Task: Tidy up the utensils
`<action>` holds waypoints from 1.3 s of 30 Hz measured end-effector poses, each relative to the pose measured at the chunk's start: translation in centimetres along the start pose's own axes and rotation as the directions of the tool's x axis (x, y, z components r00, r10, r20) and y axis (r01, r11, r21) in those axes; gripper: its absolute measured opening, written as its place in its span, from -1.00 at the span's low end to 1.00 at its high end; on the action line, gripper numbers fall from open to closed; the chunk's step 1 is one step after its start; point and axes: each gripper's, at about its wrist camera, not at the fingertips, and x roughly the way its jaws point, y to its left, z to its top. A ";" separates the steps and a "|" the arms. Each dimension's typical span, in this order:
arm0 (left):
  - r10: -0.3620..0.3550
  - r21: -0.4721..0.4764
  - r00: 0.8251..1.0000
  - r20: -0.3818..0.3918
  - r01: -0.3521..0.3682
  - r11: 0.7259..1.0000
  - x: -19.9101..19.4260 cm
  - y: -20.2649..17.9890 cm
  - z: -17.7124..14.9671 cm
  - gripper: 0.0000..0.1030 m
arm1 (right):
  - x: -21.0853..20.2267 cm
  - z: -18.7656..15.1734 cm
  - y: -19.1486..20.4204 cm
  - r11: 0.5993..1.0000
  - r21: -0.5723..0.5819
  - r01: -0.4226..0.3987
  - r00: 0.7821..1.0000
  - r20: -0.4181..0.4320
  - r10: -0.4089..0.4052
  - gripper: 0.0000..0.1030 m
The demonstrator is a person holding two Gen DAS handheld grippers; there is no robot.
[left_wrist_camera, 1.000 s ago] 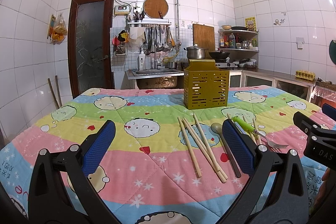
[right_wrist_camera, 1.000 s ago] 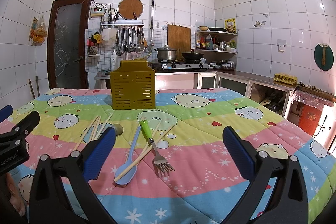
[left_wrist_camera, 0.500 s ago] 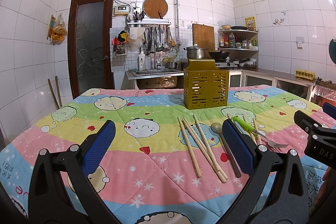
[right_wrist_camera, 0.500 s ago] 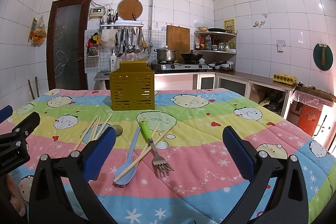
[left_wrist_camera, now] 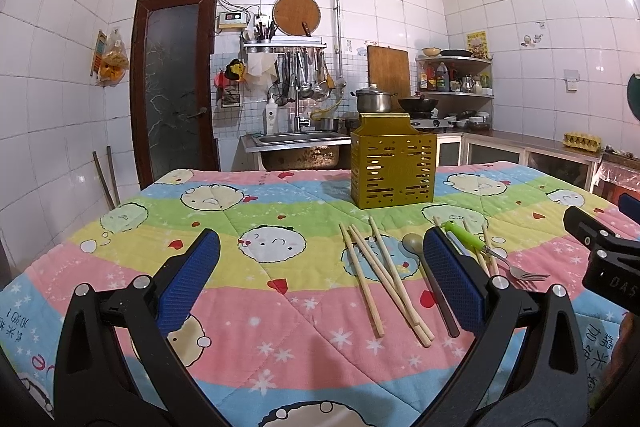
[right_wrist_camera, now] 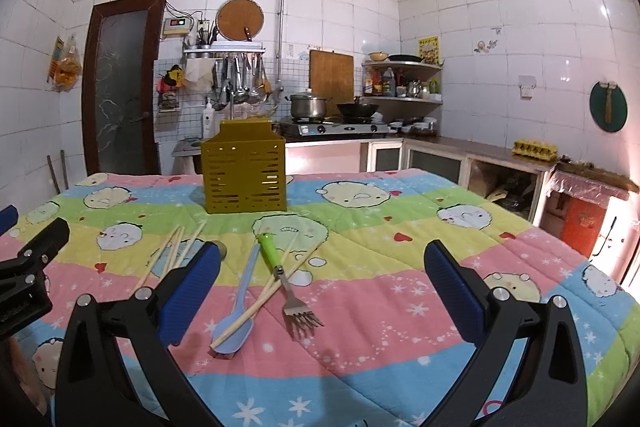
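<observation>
Left wrist view: a quilt-covered table (left_wrist_camera: 120,259) carries, from largest to smallest, a gold slotted utensil caddy (left_wrist_camera: 392,165) standing upright at the far centre, a loose fan of wooden chopsticks (left_wrist_camera: 380,279) nearer the camera, a dark-handled spoon (left_wrist_camera: 428,279) just right of them, and a green-handled fork (left_wrist_camera: 480,251) farther right. The left gripper (left_wrist_camera: 320,279) hovers above the near edge with its jaws spread wide and nothing between them; the chopsticks lie ahead and right of its centre line, their long axes running near-to-far (roughly along the gripper's own forward line).

Right wrist view: the same caddy (right_wrist_camera: 244,171) stands far left of centre. The right gripper (right_wrist_camera: 322,289) is likewise spread wide and empty. The fork (right_wrist_camera: 286,277) lies ahead and slightly left of its centre line, tines toward the camera, handle pointing away toward the caddy. A pale blue spoon (right_wrist_camera: 236,311) and a crossing pair of chopsticks (right_wrist_camera: 272,291) lie just left of the fork, one chopstick resting across the spoon bowl.

No utensil appears to be in the caddy yet. Judged by position, the right gripper is nearer the fork and blue spoon, the left nearer the fanned chopsticks.
</observation>
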 end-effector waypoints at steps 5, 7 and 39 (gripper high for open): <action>-0.040 0.000 0.998 -0.046 0.040 0.999 0.8 0.2 0.0 0.90 | 1.0 0.0 -0.8 0.999 0.042 -0.032 0.998 -0.053 0.035 0.93; -0.046 0.001 0.997 -0.066 0.046 0.999 1.3 0.3 0.0 0.90 | 1.8 -0.1 -1.0 0.998 0.057 -0.038 0.994 -0.099 0.043 0.93; -0.096 -0.040 0.835 -0.541 0.089 0.995 22.1 0.8 2.7 0.90 | 20.0 2.5 -0.2 0.992 0.004 0.129 0.867 -0.485 -0.111 0.92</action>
